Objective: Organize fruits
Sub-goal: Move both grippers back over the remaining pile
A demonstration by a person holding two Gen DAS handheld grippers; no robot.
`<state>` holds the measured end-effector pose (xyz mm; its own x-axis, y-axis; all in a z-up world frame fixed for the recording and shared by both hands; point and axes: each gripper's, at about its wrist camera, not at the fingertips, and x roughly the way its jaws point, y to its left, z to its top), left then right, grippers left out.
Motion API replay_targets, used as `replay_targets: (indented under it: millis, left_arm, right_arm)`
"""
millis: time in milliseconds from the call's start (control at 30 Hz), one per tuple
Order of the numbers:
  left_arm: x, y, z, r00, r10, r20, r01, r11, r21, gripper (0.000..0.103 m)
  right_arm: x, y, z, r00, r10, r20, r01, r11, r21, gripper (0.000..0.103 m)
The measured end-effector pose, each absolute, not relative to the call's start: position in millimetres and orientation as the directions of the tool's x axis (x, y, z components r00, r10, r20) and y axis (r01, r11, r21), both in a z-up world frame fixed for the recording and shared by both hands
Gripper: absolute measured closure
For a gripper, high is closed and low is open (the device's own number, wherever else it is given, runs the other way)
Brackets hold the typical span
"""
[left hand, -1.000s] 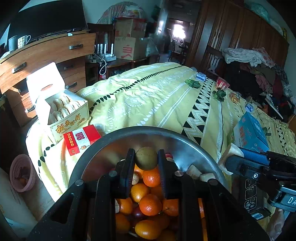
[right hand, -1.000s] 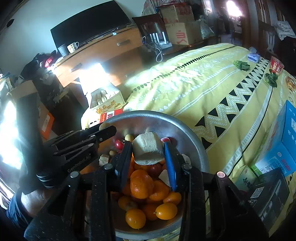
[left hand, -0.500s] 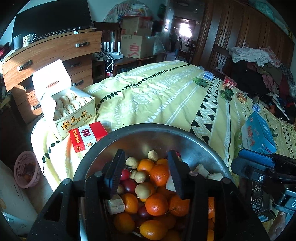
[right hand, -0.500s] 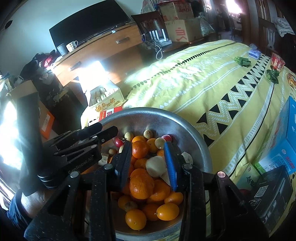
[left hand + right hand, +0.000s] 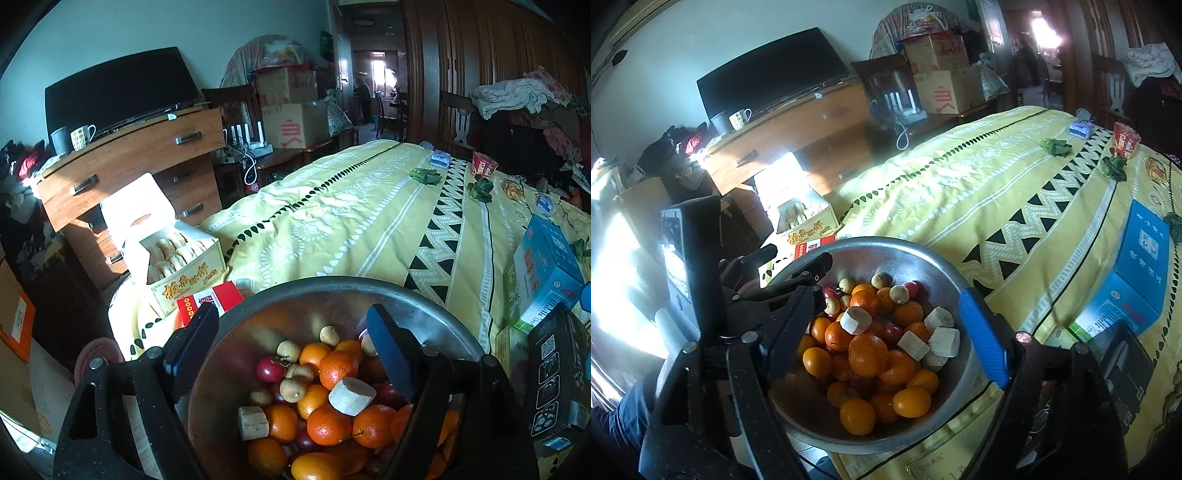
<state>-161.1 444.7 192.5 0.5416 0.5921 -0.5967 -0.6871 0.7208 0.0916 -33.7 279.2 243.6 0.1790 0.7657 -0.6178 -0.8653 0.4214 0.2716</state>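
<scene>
A steel bowl [image 5: 332, 295] [image 5: 886, 249] sits at the near end of a yellow bedspread. It holds several oranges [image 5: 338, 367] [image 5: 868, 354], small round tan fruits [image 5: 328, 335], red cherry tomatoes [image 5: 269, 368] and pale cut chunks [image 5: 351, 395] [image 5: 945, 341]. My left gripper [image 5: 291, 332] is open and empty above the bowl; it also shows in the right wrist view [image 5: 798, 266] at the bowl's left rim. My right gripper [image 5: 882, 314] is open and empty above the fruit.
A pastry box [image 5: 181, 258] and a red packet [image 5: 210, 301] lie left of the bowl. A blue carton [image 5: 546, 266] and a black box [image 5: 554, 373] lie to its right. Green leaves [image 5: 424, 175] and snack packets lie far along the bed. A wooden dresser [image 5: 140, 158] stands beyond.
Both grippers opened: the left let go of a greenish round fruit and the right a pale chunk, both now in the bowl. Both grippers have drawn back and up.
</scene>
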Motion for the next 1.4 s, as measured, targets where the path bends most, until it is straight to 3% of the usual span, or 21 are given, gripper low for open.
replay_targets:
  millis: [467, 1400]
  left_arm:
    - [-156.2, 414.6, 209.7, 0.568, 0.597, -0.567, -0.665, 0.738, 0.111, 0.017]
    - [-126.8, 329.7, 232.6, 0.653, 0.534, -0.537, -0.564, 0.816, 0.126, 0.017]
  right_arm:
    - [-55.5, 230.0, 253.1, 0.219, 0.782, -0.584, -0.866, 0.432, 0.252, 0.011]
    - [-45.1, 113.1, 227.1, 0.296, 0.741, -0.603, -0.768, 0.56, 0.311, 0.011]
